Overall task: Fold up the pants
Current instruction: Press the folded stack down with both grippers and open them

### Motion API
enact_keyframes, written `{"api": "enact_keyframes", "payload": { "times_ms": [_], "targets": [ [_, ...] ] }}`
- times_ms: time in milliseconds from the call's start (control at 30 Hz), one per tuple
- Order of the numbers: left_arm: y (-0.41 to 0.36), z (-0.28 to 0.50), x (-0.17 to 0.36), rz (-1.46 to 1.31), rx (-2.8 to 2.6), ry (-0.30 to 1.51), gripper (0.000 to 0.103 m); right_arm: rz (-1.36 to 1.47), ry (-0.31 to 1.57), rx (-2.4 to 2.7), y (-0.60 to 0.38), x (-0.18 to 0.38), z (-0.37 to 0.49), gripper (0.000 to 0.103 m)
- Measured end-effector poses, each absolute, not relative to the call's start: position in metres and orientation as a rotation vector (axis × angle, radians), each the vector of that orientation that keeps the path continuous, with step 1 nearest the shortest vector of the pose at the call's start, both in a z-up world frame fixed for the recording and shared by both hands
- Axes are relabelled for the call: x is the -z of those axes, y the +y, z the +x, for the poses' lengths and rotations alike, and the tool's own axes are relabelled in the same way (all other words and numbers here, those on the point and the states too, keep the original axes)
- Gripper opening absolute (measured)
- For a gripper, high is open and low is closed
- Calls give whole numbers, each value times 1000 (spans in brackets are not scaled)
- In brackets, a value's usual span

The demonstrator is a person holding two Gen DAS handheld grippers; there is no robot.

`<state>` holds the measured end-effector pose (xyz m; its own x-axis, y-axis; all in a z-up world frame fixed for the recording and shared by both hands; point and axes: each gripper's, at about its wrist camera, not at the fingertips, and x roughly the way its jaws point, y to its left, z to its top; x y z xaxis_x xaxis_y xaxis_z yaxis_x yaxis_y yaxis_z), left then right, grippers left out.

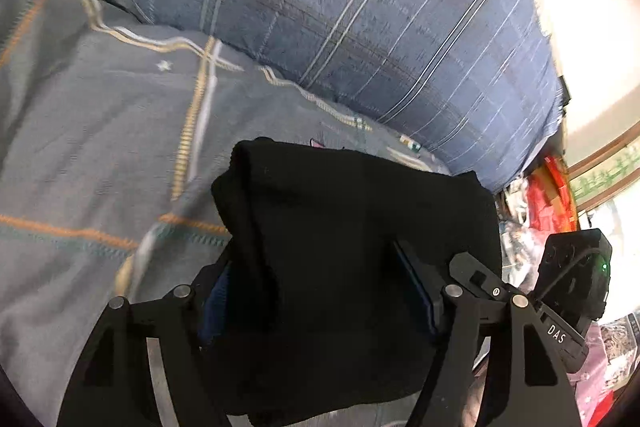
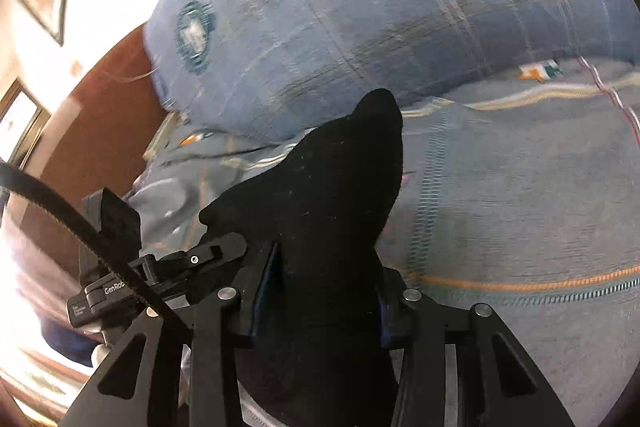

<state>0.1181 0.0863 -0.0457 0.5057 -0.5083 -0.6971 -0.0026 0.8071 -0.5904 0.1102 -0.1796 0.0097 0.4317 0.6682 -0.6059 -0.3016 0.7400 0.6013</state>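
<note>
We're over a bed here, a grey bedspread (image 1: pixel 92 131) with orange and cream stitched lines and a small white star. Behind it sits a big blue plaid pillow (image 1: pixel 360 7), bulging along the far edge. Off at the right edge of the left view there's bright window light, a wooden frame, and a jumble of red packaging (image 1: pixel 552 195), too blurred to make out. The right view shows brown wooden panelling (image 2: pixel 100 115) at its left and a glare of daylight above.

Now the hands. The left gripper (image 1: pixel 320 291) angles down toward the bed, and its jaws stand wide, with a thick bundle of the black pants (image 1: pixel 352 227) filling the gap between the blue-lined fingers (image 1: pixel 418 291). The cloth presses against both of them, so it's clamped on that wad. The right gripper (image 2: pixel 326 291) also tilts downward, its jaws set narrower, squeezing a bunched ridge of the same pants (image 2: pixel 332 195) that rises to a peak ahead of the fingers, lifted off the bedspread. A toothed black belt (image 2: pixel 72 215) arcs across the lower left of that view.

Writing: "DAS" in white on the left gripper's side, and "GenRob" on the right one's, the rest cut off. Smaller print beneath is unreadable.
</note>
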Motion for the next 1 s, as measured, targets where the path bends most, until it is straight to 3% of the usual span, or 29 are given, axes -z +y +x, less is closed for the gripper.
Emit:
{"api": "enact_keyframes", "payload": {
  "times_ms": [100,167,300,533,600,767,1000],
  "targets": [
    [79,127,63,-551,278,1047,72,457,976,-573,-193,10,123,44],
    [81,131,76,-601,274,1073,80,453,989,-544,-199,21,129,45],
    [89,123,70,-652,305,1092,78,428,1011,-478,-208,27,131,73],
    [107,105,9,-674,347,911,79,460,839,-506,-229,-25,119,75],
    [102,118,11,-688,351,929,79,535,863,-580,-225,-25,129,79],
    [89,154,55,-706,302,1042,80,581,954,-563,-211,5,161,80],
    [85,153,52,-680,304,1035,83,689,1023,-576,-213,35,178,83]
  ]
}}
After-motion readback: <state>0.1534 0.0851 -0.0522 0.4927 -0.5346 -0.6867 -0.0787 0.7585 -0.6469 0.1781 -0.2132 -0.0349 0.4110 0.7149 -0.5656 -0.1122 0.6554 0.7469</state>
